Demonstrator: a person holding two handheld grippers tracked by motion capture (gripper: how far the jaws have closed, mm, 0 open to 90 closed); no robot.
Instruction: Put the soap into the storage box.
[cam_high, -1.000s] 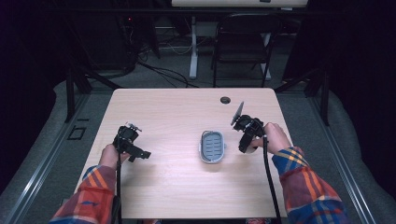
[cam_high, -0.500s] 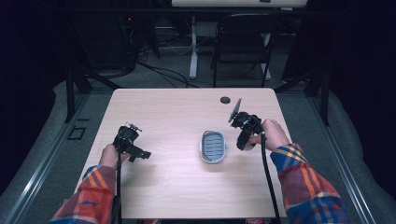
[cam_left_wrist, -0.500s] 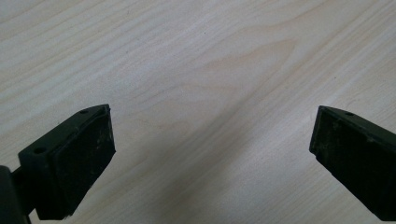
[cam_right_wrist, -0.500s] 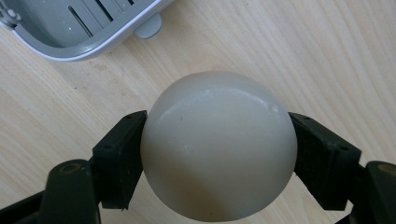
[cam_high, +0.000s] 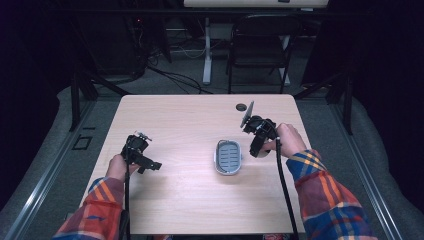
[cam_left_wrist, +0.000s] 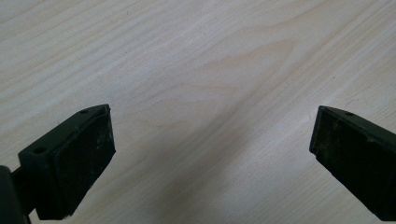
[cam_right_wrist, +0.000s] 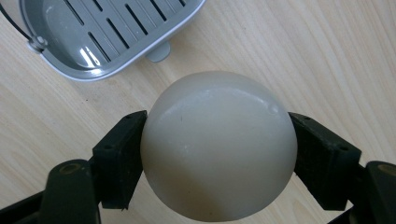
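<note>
You are working in a lab-like recording room: beyond your right claw (cam_high: 254, 131), past the far edge of the bare wooden table (cam_high: 200, 120), stand dark curtains, a folding chair (cam_high: 258, 47), a desk leg (cam_high: 207, 50) and floor cables (cam_high: 172, 76).

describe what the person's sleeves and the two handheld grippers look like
Both sleeves are plaid flannel in red, orange, blue and yellow. The left gripper and right gripper are black, each with two blocky matte jaws and a black cable trailing back. The right one carries a grey three-cornered plate.
</note>
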